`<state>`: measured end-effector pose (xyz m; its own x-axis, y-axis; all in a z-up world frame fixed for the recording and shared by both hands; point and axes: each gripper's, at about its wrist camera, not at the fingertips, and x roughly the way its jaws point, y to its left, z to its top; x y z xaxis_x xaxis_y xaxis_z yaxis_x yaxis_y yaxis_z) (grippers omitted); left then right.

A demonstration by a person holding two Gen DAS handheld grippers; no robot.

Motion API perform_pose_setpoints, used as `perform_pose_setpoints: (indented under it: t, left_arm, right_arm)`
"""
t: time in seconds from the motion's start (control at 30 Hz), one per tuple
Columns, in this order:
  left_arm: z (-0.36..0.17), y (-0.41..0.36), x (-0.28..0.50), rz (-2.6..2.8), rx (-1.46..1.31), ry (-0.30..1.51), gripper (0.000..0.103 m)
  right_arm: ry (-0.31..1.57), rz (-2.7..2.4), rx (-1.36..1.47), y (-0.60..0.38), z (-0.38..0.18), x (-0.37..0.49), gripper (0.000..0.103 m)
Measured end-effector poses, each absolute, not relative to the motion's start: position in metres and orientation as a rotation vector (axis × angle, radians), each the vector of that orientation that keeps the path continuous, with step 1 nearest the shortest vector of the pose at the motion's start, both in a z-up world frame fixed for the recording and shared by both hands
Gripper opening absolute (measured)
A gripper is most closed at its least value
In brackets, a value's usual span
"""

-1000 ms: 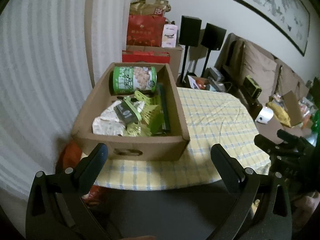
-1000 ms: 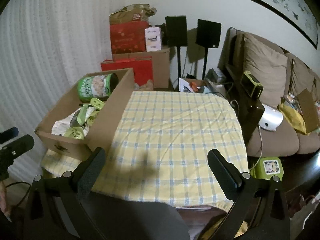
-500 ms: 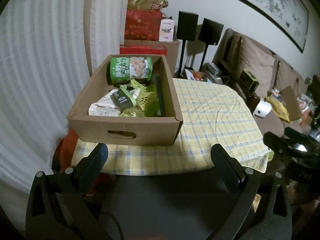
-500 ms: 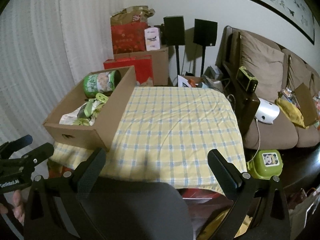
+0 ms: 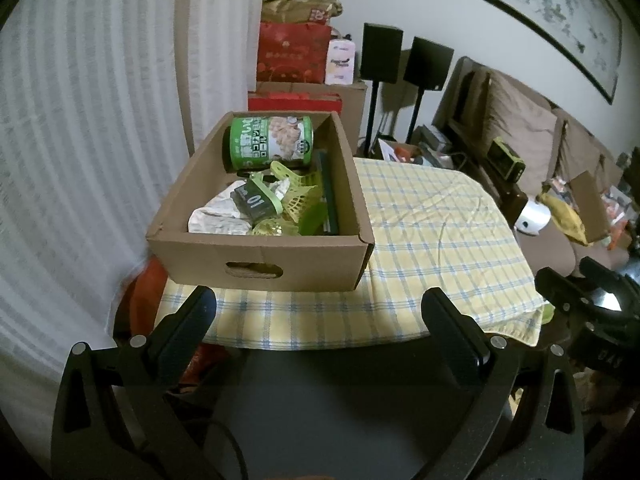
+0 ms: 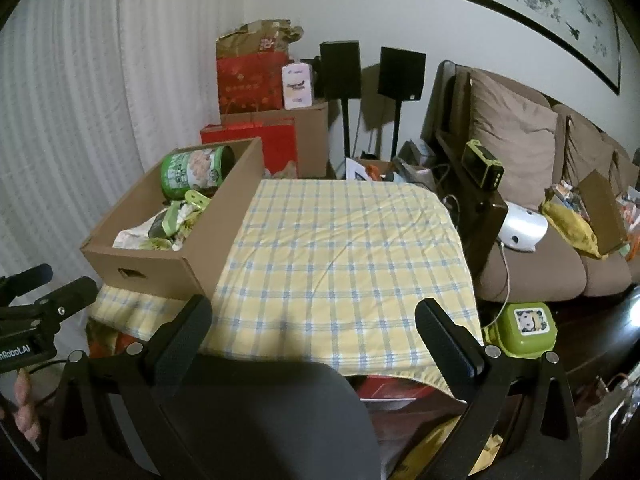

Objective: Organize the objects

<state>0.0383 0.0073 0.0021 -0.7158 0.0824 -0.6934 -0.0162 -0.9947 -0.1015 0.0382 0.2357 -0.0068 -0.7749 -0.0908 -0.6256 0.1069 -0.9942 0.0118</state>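
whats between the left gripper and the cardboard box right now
Only a strip of the checked tablecloth over the table's near edge. In the left wrist view the left gripper hangs open short of the cardboard box, touching nothing.

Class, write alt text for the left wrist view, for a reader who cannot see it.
An open cardboard box sits on a table covered by a yellow checked cloth, holding a green can on its side, crumpled white packaging and green plastic items. The left tool, open and empty, frames the foreground; a sofa stands at right.
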Motion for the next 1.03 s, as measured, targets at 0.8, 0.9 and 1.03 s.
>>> perform_pose_setpoints:
  t: [0.8,0.9,1.03]
  left_arm:
    - [0.0021,0.0069,0.0370,2.873,-1.164,-0.122,0.103]
    - [0.0022,0.0077,0.0374,2.874,-1.163,-0.122,0.103]
    - [0.0023,0.0078,0.0371,2.875,-1.164,-0.126,0.103]
  right_arm:
    - [0.033,-2.855,1.011,0.2334,-0.0092,0.0374,0.102]
    - [0.033,-2.856,1.010,0.2328,-0.0093,0.0379,0.102]
    - [0.035,-2.856,1.006,0.2321,-0.0090,0.0377,0.102]
